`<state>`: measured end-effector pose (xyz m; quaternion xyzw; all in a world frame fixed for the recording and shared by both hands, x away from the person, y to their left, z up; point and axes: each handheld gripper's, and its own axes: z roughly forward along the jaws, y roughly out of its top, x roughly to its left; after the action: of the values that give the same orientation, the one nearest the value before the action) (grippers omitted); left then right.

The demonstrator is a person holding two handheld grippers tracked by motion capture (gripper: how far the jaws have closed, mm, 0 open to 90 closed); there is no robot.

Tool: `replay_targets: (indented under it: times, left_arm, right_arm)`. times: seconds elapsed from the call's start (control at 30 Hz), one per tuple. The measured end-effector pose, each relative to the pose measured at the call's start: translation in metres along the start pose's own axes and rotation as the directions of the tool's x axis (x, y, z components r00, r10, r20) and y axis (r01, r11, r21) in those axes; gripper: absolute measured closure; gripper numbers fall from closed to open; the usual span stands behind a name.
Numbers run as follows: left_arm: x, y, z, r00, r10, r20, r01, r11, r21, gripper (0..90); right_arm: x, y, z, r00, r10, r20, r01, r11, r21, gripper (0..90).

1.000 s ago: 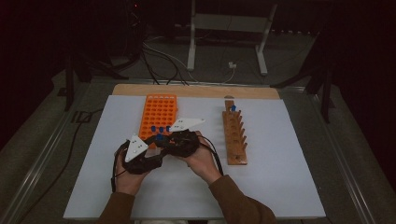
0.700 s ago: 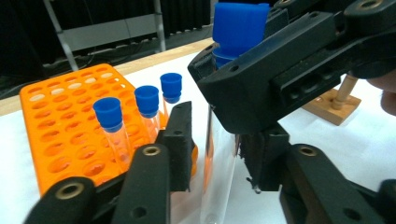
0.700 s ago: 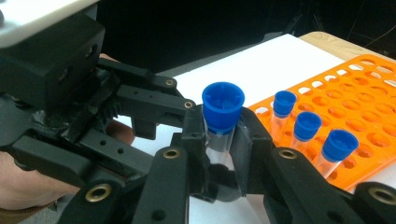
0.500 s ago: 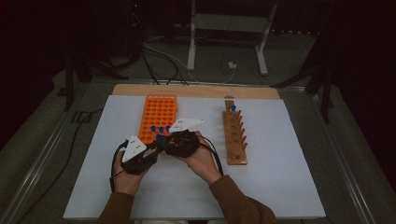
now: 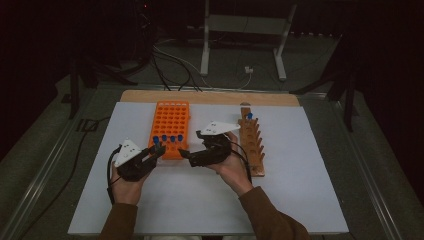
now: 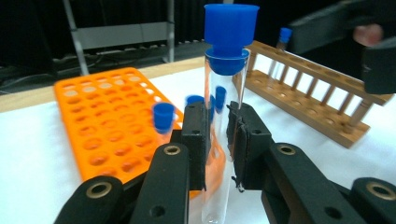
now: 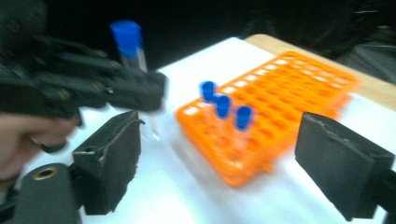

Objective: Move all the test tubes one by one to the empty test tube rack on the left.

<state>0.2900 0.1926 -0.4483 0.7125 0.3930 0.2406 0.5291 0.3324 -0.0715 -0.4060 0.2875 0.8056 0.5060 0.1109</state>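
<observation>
Pinching an upright blue-capped tube (image 6: 223, 116), the left hand-held gripper (image 5: 150, 156) faces the right hand-held gripper (image 5: 192, 156), jaws spread.

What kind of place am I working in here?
Probably a lab-style test bench in a dark room: an orange tube rack, a wooden rack, and a blue-capped test tube clamped in the left hand-held gripper.

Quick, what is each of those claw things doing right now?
Left gripper: closed on a blue-capped test tube.
Right gripper: open, holding nothing.
</observation>
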Motion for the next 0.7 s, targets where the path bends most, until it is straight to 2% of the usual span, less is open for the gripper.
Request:
replay_targets:
  times: [0.13, 0.27, 0.33, 0.43, 0.6, 0.7]
  left_arm:
    - [0.008, 0.001, 0.006, 0.9992, -0.012, -0.037, 0.011, 0.9997, -0.02, 78.0]
    - [0.014, 0.0, 0.013, 0.998, 0.001, -0.063, -0.004, 0.9989, -0.046, 77.9]
    - [0.017, 0.0, 0.017, 0.9974, -0.001, -0.073, -0.003, 0.9989, -0.048, 77.9]
    - [0.022, -0.001, 0.023, 0.9961, 0.001, -0.088, -0.005, 0.9991, -0.042, 77.8]
    - [0.028, -0.005, 0.031, 0.9955, -0.021, -0.092, 0.018, 0.9991, -0.039, 77.8]
    - [0.03, -0.007, 0.035, 0.9949, -0.021, -0.098, 0.018, 0.9995, -0.026, 77.8]
  right_arm:
    - [-0.008, -0.008, -0.012, 0.9992, -0.009, 0.04, 0.009, 1.0, 0.015, 12.1]
    - [-0.009, -0.015, -0.022, 0.9964, -0.046, 0.071, 0.044, 0.998, 0.041, 12.1]
    - [-0.01, -0.016, -0.027, 0.9953, -0.055, 0.08, 0.052, 0.998, 0.035, 12.2]
    - [-0.014, -0.017, -0.036, 0.995, -0.047, 0.088, 0.046, 0.999, 0.018, 13.1]
    - [-0.02, -0.019, -0.046, 0.9941, -0.035, 0.102, 0.035, 0.999, 0.005, 15.0]
    - [-0.023, -0.02, -0.05, 0.9937, -0.032, 0.107, 0.032, 0.999, 0.0, 15.0]
